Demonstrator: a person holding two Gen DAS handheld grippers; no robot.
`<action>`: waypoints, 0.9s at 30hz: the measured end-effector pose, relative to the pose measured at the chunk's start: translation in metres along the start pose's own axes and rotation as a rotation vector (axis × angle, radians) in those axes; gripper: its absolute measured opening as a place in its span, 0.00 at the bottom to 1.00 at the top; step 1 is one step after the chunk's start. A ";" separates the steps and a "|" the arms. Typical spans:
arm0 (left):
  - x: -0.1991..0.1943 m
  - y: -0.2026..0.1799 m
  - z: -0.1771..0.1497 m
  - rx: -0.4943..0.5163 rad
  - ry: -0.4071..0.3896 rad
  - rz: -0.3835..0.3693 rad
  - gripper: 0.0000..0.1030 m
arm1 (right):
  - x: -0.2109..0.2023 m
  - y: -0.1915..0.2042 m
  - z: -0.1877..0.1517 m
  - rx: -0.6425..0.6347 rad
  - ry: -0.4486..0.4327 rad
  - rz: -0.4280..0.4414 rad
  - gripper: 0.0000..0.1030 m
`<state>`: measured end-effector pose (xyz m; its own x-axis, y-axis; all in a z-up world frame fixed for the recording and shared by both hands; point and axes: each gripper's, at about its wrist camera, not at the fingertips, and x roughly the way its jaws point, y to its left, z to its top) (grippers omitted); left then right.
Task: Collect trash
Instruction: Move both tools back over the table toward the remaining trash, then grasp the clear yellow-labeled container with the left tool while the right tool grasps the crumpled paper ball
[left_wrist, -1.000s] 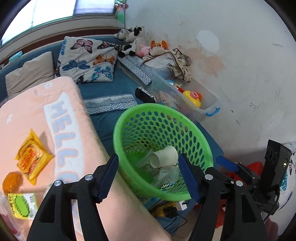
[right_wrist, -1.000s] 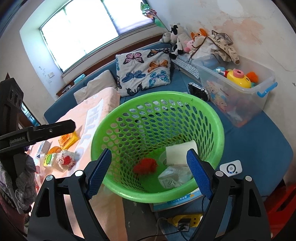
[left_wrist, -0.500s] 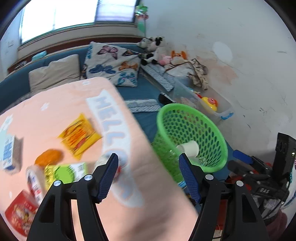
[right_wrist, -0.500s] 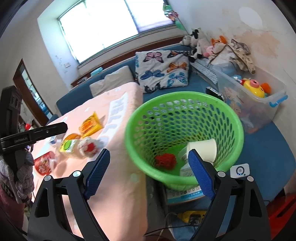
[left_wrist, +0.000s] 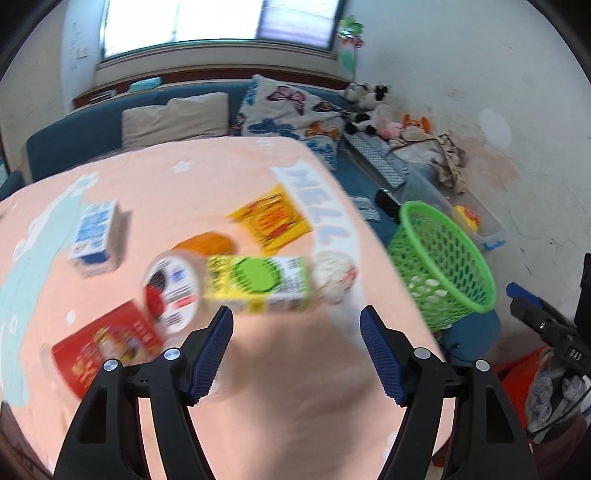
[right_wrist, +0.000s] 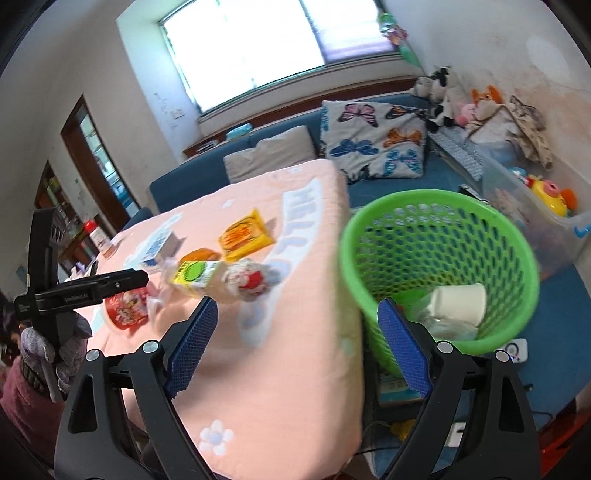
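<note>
Left tongs (left_wrist: 296, 349), spread and empty, are hanging nearest the carton (left_wrist: 258, 282), lying crosswise just ahead

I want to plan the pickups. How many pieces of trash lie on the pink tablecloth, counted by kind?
Cartons: 2 (blue-white carton, yellow-green carton)
Flat packets: 2 (yellow packet, red packet)
Round cup: 1
Orange lump: 1
Crumpled wrapper: 1
Total: 7
</note>
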<state>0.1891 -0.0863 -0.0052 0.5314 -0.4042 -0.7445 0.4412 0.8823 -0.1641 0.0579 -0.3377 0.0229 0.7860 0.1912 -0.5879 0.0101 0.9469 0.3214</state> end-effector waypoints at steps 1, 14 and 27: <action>-0.002 0.006 -0.005 -0.005 0.001 0.013 0.67 | 0.003 0.004 0.001 -0.008 0.005 0.008 0.85; 0.010 0.048 -0.048 -0.070 0.050 0.057 0.67 | 0.044 0.042 0.004 -0.074 0.062 0.070 0.85; 0.035 0.066 -0.052 -0.143 0.069 0.038 0.71 | 0.084 0.049 0.002 -0.103 0.122 0.069 0.85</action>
<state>0.1993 -0.0298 -0.0755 0.4927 -0.3564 -0.7939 0.3114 0.9241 -0.2216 0.1255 -0.2763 -0.0088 0.7019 0.2806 -0.6547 -0.1099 0.9508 0.2897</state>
